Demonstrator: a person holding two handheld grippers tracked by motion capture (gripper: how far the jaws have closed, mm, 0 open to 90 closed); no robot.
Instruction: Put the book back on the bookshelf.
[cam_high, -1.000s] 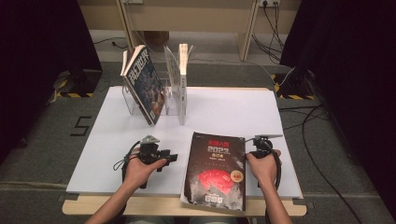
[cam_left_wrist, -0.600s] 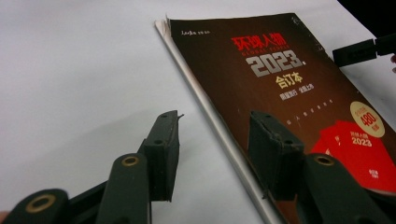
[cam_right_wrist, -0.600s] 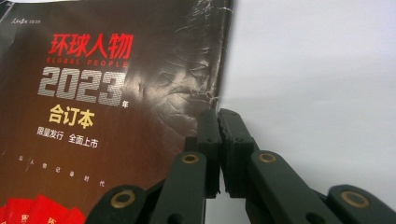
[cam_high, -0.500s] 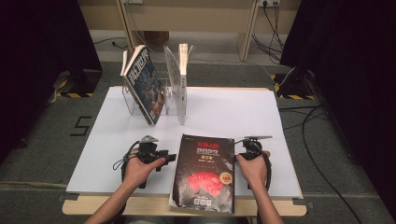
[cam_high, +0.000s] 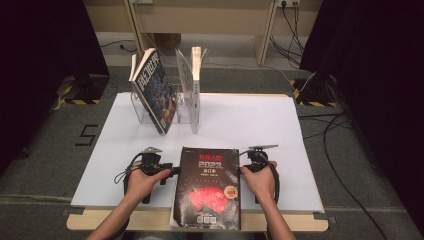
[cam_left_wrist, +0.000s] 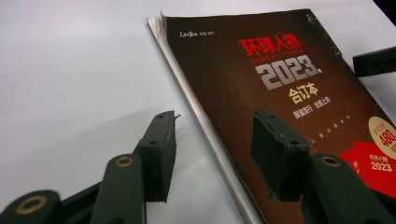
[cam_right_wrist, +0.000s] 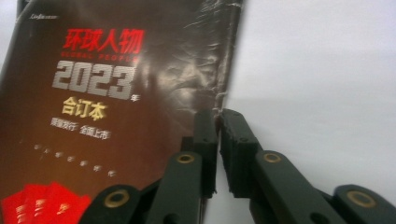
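Magazine (cam_high: 209, 187) with a dark cover, red and white lettering and "2023" on it lies flat on the white surface (cam_high: 260, 120), at the person's edge of it and overhanging that edge slightly, squarely between the two hands. The left gripper (cam_high: 172, 170) rests at the magazine's left edge; seen along its own jaws in the left gripper view, they stand wide apart, one over the bare surface and the other above the cover (cam_left_wrist: 280, 88), with the page edges between them and neither pad pressing on anything. They have just been opening a little further. The right gripper (cam_high: 246, 169) sits at the magazine's right edge. In the right gripper view its jaws (cam_right_wrist: 218, 140) are nearly together with a narrow gap showing, right at the cover's crinkled right border; they have just been opening, and whether the pads touch the cover there I cannot tell. Farther back on the surface a clear rack (cam_high: 145, 112) holds two upright books: one (cam_high: 154, 90) leaning, one (cam_high: 196, 85) straight.
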